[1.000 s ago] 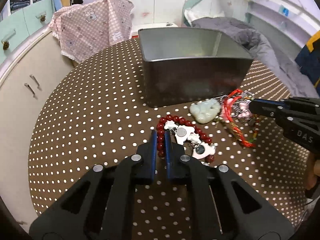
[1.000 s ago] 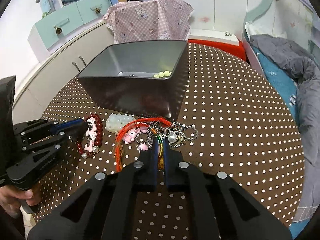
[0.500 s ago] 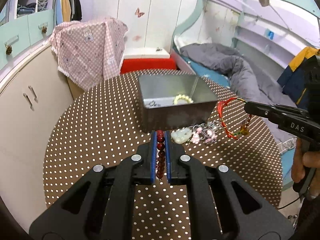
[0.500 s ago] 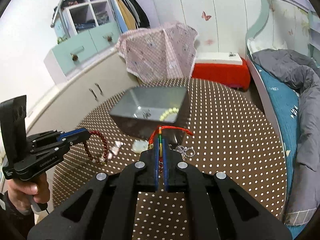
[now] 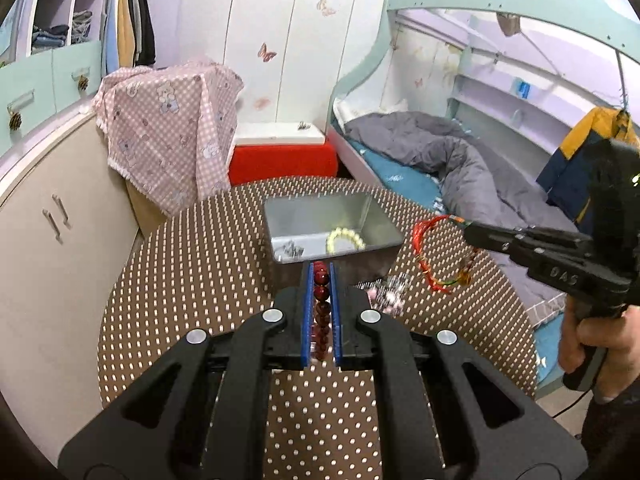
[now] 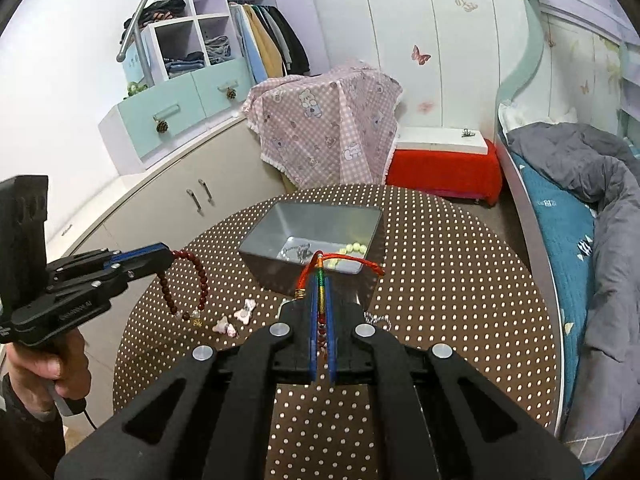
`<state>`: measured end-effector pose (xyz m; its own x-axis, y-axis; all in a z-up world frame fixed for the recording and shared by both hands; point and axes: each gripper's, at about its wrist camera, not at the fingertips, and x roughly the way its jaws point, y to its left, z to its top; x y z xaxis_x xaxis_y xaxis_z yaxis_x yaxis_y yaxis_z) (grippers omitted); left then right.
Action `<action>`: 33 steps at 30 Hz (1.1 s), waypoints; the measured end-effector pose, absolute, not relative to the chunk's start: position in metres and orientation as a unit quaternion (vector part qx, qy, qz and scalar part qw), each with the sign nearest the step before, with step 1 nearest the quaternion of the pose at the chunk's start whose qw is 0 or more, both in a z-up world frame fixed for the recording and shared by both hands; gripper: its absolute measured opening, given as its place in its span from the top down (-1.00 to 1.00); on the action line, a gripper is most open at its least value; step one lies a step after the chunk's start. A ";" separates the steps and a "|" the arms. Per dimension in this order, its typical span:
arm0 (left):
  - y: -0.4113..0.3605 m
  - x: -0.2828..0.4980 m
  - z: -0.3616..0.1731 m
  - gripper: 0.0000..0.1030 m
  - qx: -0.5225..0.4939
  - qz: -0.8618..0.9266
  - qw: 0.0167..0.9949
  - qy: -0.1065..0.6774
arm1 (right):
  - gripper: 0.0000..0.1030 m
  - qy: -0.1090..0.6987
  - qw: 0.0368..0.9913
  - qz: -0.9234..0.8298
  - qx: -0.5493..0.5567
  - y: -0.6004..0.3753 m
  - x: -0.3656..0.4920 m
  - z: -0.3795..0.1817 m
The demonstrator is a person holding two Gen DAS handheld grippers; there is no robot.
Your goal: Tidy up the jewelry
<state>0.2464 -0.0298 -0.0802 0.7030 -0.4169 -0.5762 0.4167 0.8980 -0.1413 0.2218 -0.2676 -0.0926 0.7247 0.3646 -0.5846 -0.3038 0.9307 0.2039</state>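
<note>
My left gripper (image 5: 320,276) is shut on a dark red bead bracelet (image 5: 321,304) and holds it high above the round dotted table (image 5: 200,280); the bracelet hangs from it in the right wrist view (image 6: 188,284). My right gripper (image 6: 320,276) is shut on a red cord bracelet (image 6: 340,260) with a rainbow section, also lifted; it dangles in the left wrist view (image 5: 432,264). The grey metal box (image 5: 332,232) stands below on the table and holds a pale bead bracelet (image 5: 346,238) and a small silver piece (image 5: 292,248).
Pink and white charms (image 6: 236,320) and a silver chain (image 6: 380,320) lie on the table near the box. A cabinet (image 5: 40,260) stands left, a red bench (image 5: 280,160) behind, a bed (image 5: 440,160) to the right.
Both grippers have risen well above the table, each carrying its bracelet off the pile. The box and loose jewelry now look smaller and farther below.
</note>
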 end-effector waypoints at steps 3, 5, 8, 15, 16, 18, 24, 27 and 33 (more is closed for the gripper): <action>-0.027 0.254 -0.061 0.85 -0.016 -0.239 0.926 0.293 | 0.96 0.307 0.932 0.186 0.043 -0.266 0.229 -0.077; -0.029 0.260 -0.049 0.85 -0.022 -0.243 0.928 0.280 | 0.96 0.296 0.935 0.188 0.039 -0.263 0.236 -0.067; -0.033 0.274 -0.036 0.84 -0.028 -0.243 0.932 0.266 | 0.96 0.282 0.940 0.190 0.034 -0.259 0.251 -0.053; -0.049 0.314 -0.029 0.84 -0.052 -0.259 0.926 0.270 | 0.96 0.286 0.937 0.197 0.034 -0.250 0.291 -0.045; -0.051 0.322 -0.031 0.84 -0.055 -0.257 0.925 0.273 | 0.96 0.292 0.935 0.196 0.033 -0.247 0.298 -0.049; -0.054 0.336 -0.037 0.82 -0.056 -0.240 0.925 0.288 | 0.94 0.310 0.930 0.193 0.034 -0.244 0.312 -0.061; -0.043 0.346 -0.057 -0.88 -0.060 -0.178 0.935 0.300 | -0.74 0.334 0.929 0.149 0.059 -0.254 0.326 -0.085; -0.032 0.342 -0.058 -0.88 -0.057 -0.155 0.939 0.302 | -0.81 0.330 0.932 0.129 0.078 -0.266 0.319 -0.088; -0.014 0.321 -0.057 -0.88 -0.049 -0.128 0.947 0.290 | -0.83 0.318 0.936 0.113 0.096 -0.282 0.305 -0.083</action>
